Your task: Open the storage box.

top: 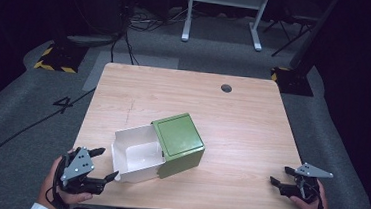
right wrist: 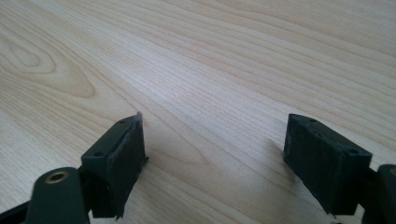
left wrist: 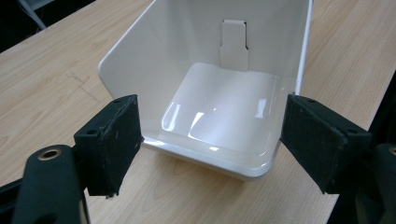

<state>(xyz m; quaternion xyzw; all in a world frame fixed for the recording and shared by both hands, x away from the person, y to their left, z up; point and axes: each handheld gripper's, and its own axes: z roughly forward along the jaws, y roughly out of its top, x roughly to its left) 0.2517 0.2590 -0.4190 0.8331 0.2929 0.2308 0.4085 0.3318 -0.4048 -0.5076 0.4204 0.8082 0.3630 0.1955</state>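
Note:
A white inner tray [top: 137, 156] stands half pulled out of a green box sleeve [top: 178, 143] in the middle of the wooden table [top: 242, 124]. My left gripper [top: 107, 164] sits at the table's front left, just off the tray's open end, with its jaws wide apart. In the left gripper view the tray [left wrist: 215, 107] is bare inside and lies beyond my gripper [left wrist: 210, 144], whose pads [left wrist: 114, 140] stand clear of its near rim. My right gripper [top: 281, 175] rests at the front right, open over bare wood [right wrist: 210, 93], its fingertips [right wrist: 123, 158] holding nothing.
A round cable hole [top: 226, 88] marks the table's far right. Beyond the table are grey carpet, floor cables, a white frame's legs [top: 223, 17] and yellow-black striped stand bases [top: 56, 59]. Bare wood lies right of the box.

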